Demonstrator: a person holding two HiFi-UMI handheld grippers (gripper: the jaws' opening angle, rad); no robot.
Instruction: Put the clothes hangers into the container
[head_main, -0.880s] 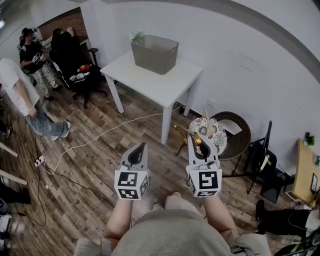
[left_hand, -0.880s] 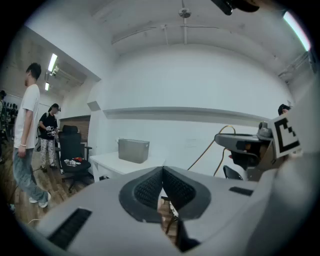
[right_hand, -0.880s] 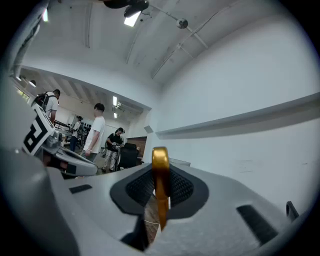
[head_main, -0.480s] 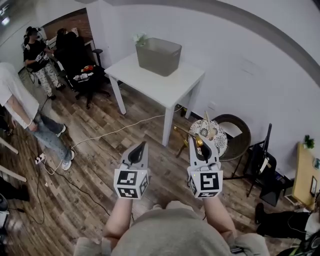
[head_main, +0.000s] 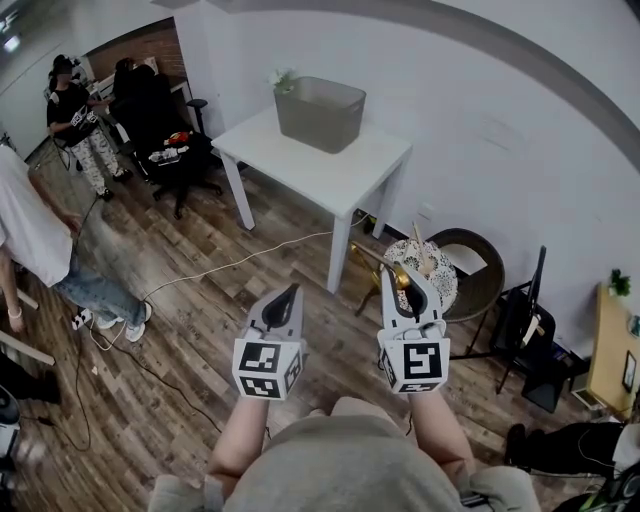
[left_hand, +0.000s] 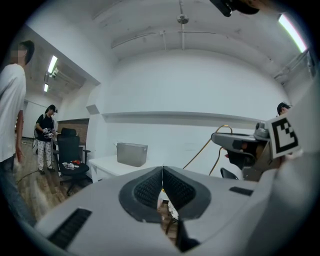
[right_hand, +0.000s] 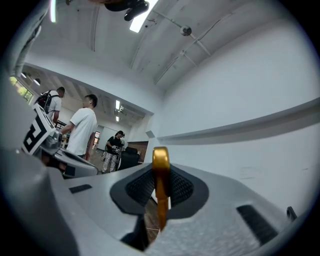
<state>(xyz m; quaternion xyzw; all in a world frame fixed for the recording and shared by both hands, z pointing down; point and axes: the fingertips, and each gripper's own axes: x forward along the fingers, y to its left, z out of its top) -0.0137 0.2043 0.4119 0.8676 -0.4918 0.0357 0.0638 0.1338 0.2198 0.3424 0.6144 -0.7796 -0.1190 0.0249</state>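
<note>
Gold-coloured metal clothes hanger sits clamped in the right gripper, close in front of the person's chest and well short of the container. It looks like thin, stiff wire: light, springy rather than floppy, and smooth enough to swivel in a pinch. I'd judge the hold is best kept on a straight run near its middle. The left gripper beside it is closed on nothing. Beyond them lies the wood-plank floor, then the white square worktop, with the grey plastic tub-shaped container at its far edge against the wall. Only the right gripper view shows the gold bar squeezed between the ribbed pads. The head view adds the stretch of floor between gripper and worktop, and the left gripper view catches the hanger's curved wire against the wall.
</note>
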